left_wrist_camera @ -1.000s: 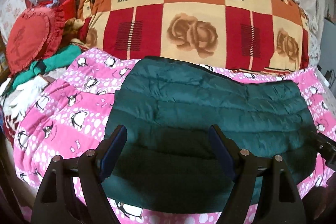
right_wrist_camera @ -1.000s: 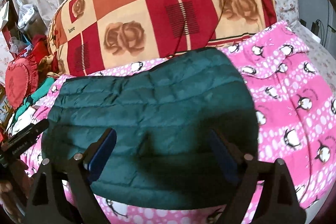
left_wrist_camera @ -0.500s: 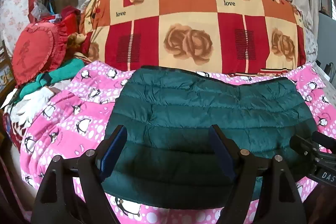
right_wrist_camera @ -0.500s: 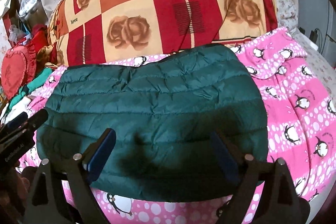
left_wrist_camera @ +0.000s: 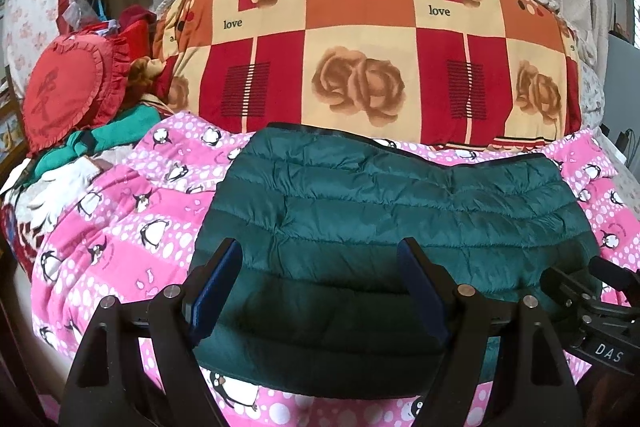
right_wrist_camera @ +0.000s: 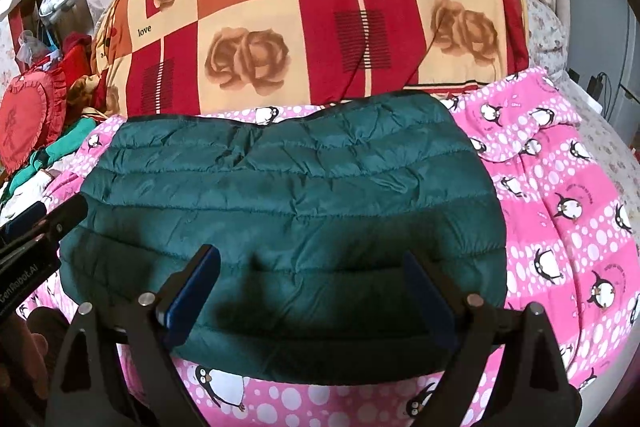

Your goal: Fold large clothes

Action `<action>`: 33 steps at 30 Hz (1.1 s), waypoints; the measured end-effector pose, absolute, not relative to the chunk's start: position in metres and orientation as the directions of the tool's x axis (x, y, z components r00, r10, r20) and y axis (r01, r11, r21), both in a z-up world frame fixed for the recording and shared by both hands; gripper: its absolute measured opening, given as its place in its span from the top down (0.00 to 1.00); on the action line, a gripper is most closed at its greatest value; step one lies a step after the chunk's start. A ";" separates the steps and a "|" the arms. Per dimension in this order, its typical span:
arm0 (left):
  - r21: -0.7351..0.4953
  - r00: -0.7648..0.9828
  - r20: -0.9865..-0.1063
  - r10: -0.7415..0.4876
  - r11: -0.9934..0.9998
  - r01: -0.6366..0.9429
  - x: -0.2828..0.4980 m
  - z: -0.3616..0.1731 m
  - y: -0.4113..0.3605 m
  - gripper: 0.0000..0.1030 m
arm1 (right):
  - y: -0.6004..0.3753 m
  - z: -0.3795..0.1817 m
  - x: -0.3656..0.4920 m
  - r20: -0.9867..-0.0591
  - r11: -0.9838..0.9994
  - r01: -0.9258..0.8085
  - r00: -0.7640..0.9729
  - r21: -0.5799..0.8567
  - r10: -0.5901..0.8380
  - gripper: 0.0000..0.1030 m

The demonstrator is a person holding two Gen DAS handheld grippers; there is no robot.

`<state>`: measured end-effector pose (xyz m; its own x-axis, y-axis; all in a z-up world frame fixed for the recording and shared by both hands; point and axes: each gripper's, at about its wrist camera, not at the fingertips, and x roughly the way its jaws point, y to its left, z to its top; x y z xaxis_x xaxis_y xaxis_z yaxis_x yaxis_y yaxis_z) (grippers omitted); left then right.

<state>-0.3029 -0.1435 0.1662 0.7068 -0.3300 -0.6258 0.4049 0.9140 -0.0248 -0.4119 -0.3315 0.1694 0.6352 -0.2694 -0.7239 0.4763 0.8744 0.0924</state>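
Pink penguin blanket (left_wrist_camera: 120,227) lies open either side of the jacket (left_wrist_camera: 400,211) — rose-print quilt (left_wrist_camera: 360,47) walls off the back

The folded jacket (left_wrist_camera: 400,223) hides its own sleeves, collar and front.

Soft daylight, sharp center, heavy fisheye vignette.

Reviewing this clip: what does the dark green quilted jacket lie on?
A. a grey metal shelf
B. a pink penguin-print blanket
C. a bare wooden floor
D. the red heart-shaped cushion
B: the dark green quilted jacket lies flat with the pink penguin-print blanket showing around its left, right and near edges; both tools are open and hold nothing.
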 end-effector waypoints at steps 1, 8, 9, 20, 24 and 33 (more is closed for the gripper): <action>-0.027 0.707 -0.626 -0.330 0.915 0.403 -0.303 0.166 -0.143 0.49 | -0.331 0.169 -0.412 -0.724 0.874 0.477 0.634 0.090 -0.271 0.08; -0.029 0.706 -0.628 -0.326 0.917 0.398 -0.302 0.164 -0.143 0.49 | -0.331 0.169 -0.411 -0.726 0.874 0.478 0.632 0.092 -0.270 0.08; -0.029 0.705 -0.631 -0.326 0.917 0.398 -0.302 0.163 -0.144 0.49 | -0.332 0.169 -0.410 -0.728 0.873 0.478 0.631 0.094 -0.268 0.08; -0.022 0.700 -0.638 -0.322 0.916 0.401 -0.300 0.160 -0.146 0.49 | -0.334 0.164 -0.404 -0.736 0.872 0.480 0.625 0.102 -0.258 0.08; -0.020 0.694 -0.645 -0.319 0.916 0.402 -0.298 0.158 -0.147 0.49 | -0.336 0.162 -0.402 -0.741 0.872 0.479 0.621 0.101 -0.256 0.08; -0.017 0.690 -0.649 -0.320 0.913 0.408 -0.295 0.156 -0.149 0.49 | -0.338 0.159 -0.399 -0.749 0.871 0.482 0.613 0.099 -0.254 0.08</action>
